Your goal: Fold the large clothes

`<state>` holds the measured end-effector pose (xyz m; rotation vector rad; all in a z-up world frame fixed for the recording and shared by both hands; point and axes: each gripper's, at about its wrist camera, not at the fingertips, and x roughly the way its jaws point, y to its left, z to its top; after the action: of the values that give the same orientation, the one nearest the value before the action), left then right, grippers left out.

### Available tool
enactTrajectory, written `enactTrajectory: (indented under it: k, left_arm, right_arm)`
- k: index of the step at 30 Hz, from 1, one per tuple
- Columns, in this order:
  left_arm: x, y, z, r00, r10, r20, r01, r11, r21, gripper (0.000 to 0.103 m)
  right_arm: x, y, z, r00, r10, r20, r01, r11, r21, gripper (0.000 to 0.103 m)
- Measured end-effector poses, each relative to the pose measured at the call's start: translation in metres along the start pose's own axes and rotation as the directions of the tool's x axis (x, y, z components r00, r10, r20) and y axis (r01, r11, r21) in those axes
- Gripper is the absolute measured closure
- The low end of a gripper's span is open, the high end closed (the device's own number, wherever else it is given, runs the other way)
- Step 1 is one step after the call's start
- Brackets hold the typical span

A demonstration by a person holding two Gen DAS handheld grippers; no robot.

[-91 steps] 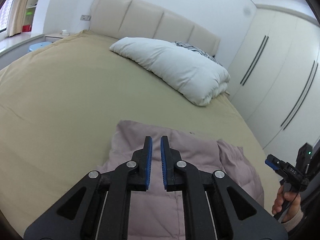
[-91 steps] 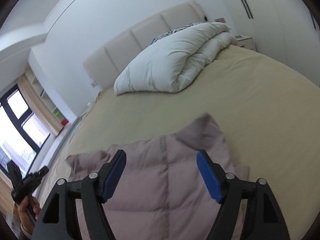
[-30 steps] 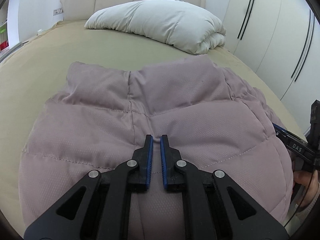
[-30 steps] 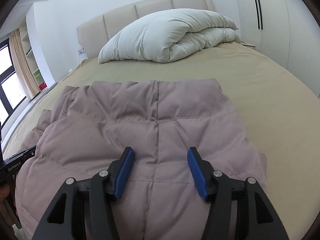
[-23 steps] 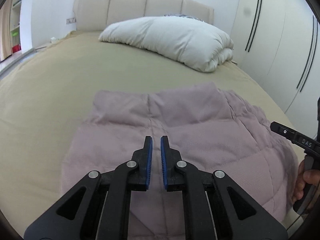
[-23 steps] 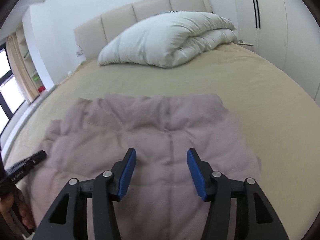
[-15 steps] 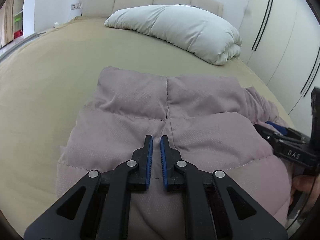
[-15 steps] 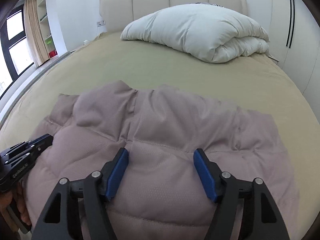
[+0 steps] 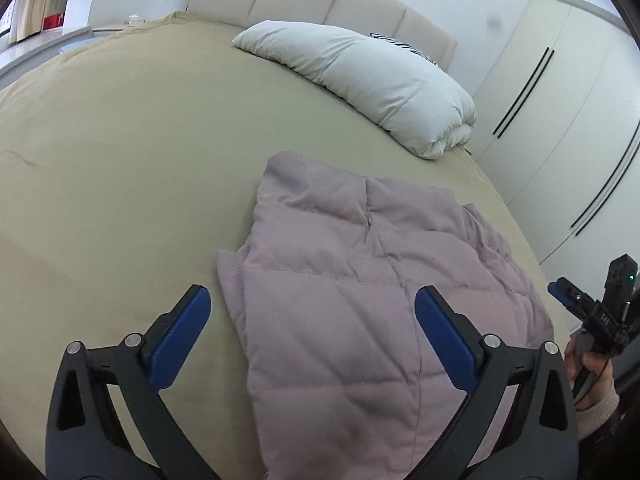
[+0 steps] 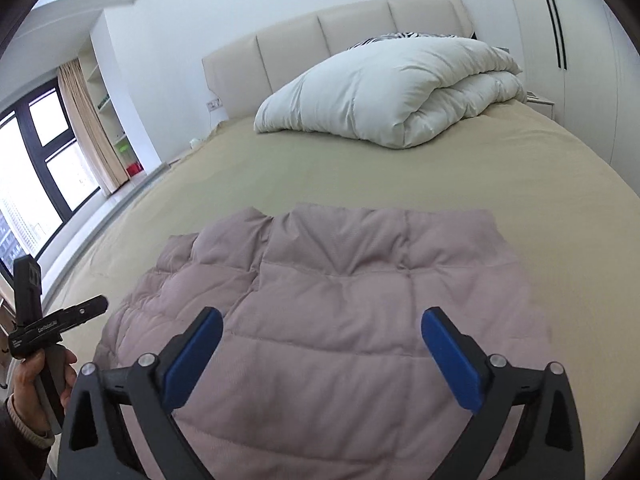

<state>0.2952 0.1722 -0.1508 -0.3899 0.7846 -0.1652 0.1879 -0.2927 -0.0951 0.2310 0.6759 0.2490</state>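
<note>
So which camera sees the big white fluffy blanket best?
The right wrist view. There the folded white duvet faces the camera, showing its rolled layers by the headboard. In the left wrist view the duvet lies farther off, slanted and flatter-looking.

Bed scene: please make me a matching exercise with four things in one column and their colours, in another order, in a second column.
Things:
1. puffer jacket
2. folded duvet
3. bed sheet
4. left gripper pads

Colours:
A. blue
B. white
C. dusty pink
D. beige

Pairs: 1-C, 2-B, 3-D, 4-A
</note>
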Motion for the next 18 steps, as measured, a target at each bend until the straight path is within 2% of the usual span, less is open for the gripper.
enactTrajectory:
  k: [4, 6, 7, 11, 13, 15, 17, 18]
  left_arm:
    - [-0.008, 0.031, -0.013, 0.998, 0.033, -0.060, -0.036, 0.998, -0.047, 0.000]
    - [-0.004, 0.046, -0.018, 0.996, -0.007, -0.091, -0.003, 0.994, -0.112, 0.000]
    - [-0.003, 0.051, -0.019, 0.995, -0.024, -0.100, 0.010, 0.991, -0.136, 0.000]
    - [0.011, 0.055, -0.023, 0.984, -0.112, -0.140, 0.089, 0.982, -0.164, 0.000]
    - [0.025, 0.055, -0.025, 0.969, -0.168, -0.183, 0.132, 0.972, -0.194, 0.000]
    - [0.041, 0.055, -0.029, 0.951, -0.202, -0.235, 0.151, 0.965, -0.215, 0.002]
    - [0.048, 0.063, -0.035, 0.939, -0.233, -0.252, 0.171, 0.954, -0.245, 0.002]
    - [0.049, 0.068, -0.036, 0.932, -0.256, -0.255, 0.189, 0.947, -0.260, 0.003]
  right_arm:
    - [-0.024, -0.046, -0.003, 1.000, -0.022, -0.018, 0.024, 0.997, 0.080, 0.000]
    - [-0.026, -0.072, -0.009, 0.999, -0.005, -0.053, 0.014, 0.988, 0.154, 0.000]
    - [-0.027, -0.086, -0.012, 0.997, 0.028, -0.070, -0.013, 0.978, 0.209, 0.000]
    - [-0.020, -0.129, -0.027, 0.988, 0.115, -0.102, -0.071, 0.928, 0.365, 0.000]
    - [-0.012, -0.144, -0.034, 0.980, 0.162, -0.114, -0.099, 0.899, 0.427, 0.000]
    - [0.000, -0.152, -0.040, 0.963, 0.237, -0.131, -0.151, 0.871, 0.467, 0.000]
    - [0.013, -0.152, -0.042, 0.942, 0.290, -0.170, -0.182, 0.865, 0.468, 0.005]
    - [0.019, -0.149, -0.042, 0.935, 0.297, -0.195, -0.184, 0.874, 0.449, 0.005]
